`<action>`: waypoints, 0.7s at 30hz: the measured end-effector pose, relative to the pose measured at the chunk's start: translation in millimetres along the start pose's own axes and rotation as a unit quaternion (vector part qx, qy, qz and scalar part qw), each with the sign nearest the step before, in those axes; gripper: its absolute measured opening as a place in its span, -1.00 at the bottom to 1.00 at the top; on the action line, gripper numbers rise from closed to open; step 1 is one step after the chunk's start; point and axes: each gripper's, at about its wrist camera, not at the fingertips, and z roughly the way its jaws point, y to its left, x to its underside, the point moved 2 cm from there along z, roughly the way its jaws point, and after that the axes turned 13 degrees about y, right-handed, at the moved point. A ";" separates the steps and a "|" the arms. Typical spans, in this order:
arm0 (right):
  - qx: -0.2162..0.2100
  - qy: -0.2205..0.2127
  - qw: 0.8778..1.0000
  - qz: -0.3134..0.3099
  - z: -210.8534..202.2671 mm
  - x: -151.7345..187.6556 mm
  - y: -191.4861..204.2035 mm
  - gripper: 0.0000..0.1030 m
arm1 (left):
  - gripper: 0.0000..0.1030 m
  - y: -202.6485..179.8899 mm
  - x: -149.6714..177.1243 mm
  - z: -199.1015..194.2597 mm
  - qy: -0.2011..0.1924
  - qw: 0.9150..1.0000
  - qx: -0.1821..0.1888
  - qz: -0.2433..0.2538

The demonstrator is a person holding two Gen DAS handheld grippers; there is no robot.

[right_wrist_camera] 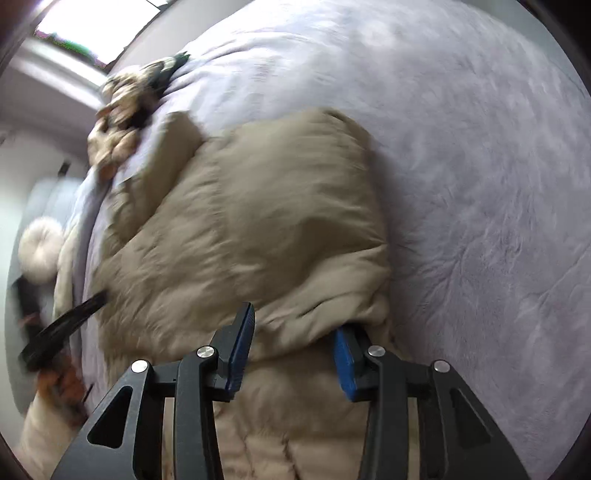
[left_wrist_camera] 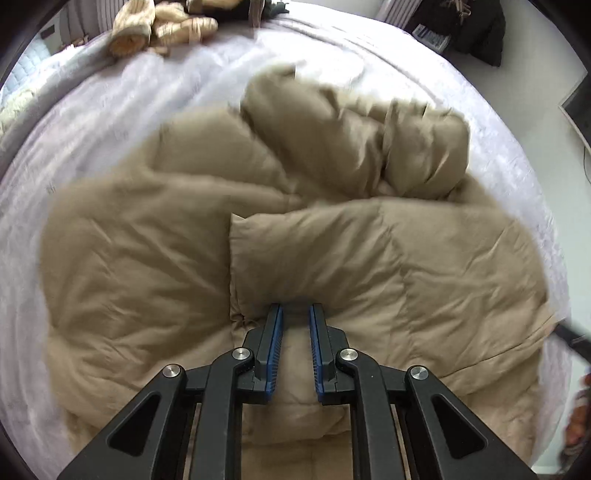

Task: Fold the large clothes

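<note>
A large tan puffer coat [left_wrist_camera: 295,229] lies spread on a pale lilac bed cover [left_wrist_camera: 110,110], a sleeve bunched at its far side. My left gripper [left_wrist_camera: 296,308] is over the coat's near edge, its fingers a narrow gap apart with a fold of coat at their tips. In the right wrist view the coat [right_wrist_camera: 258,221] fills the middle. My right gripper [right_wrist_camera: 299,321] is open wide, a fold of coat bulging between its fingers; the right fingertip is tucked under the fabric.
A heap of beige knitwear [left_wrist_camera: 162,26] lies at the bed's far edge; it also shows in the right wrist view [right_wrist_camera: 122,122]. A dark garment [left_wrist_camera: 465,26] hangs by the wall. The other gripper [right_wrist_camera: 62,328] shows at left.
</note>
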 end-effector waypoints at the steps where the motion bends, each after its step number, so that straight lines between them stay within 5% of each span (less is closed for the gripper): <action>1: -0.022 -0.014 0.999 -0.024 -12.4 1.9 7.4 -0.14 | -0.71 1.4 2.4 1.9 -0.005 1.000 0.004 0.000; 4: -0.061 -0.059 0.996 -0.032 -42.4 -6.7 3.8 0.03 | -0.71 3.0 1.6 4.4 -0.005 1.000 0.005 0.007; 7: -0.101 -0.081 0.989 0.067 -47.3 -39.2 -42.2 0.05 | -0.70 2.5 -0.2 5.8 -0.002 1.000 0.000 0.012; 11: -0.231 -0.048 0.946 0.222 -5.4 -67.4 -108.6 0.05 | -0.70 1.6 -0.8 7.8 -0.009 1.000 -0.003 0.012; 13: -0.289 -0.011 0.925 0.247 22.9 -75.7 -115.2 0.01 | -0.71 -0.8 5.1 10.8 -0.013 1.000 -0.008 0.013; 14: -0.316 0.010 0.913 0.258 37.6 -81.3 -114.5 -0.10 | -0.70 -2.5 7.2 11.6 -0.014 1.000 -0.012 0.014; 15: -0.328 0.016 0.907 0.264 45.2 -85.8 -112.1 -0.47 | -0.70 -3.8 8.4 12.0 -0.014 1.000 -0.016 0.015; 17: -0.333 -0.010 0.914 0.232 39.8 -98.7 -99.4 -0.69 | -0.70 -6.8 11.6 13.8 -0.013 1.000 -0.020 0.016; 21: -0.247 -0.063 0.964 0.077 8.7 -113.9 -56.6 -0.78 | -0.70 -8.7 12.3 16.2 -0.011 1.000 -0.018 0.016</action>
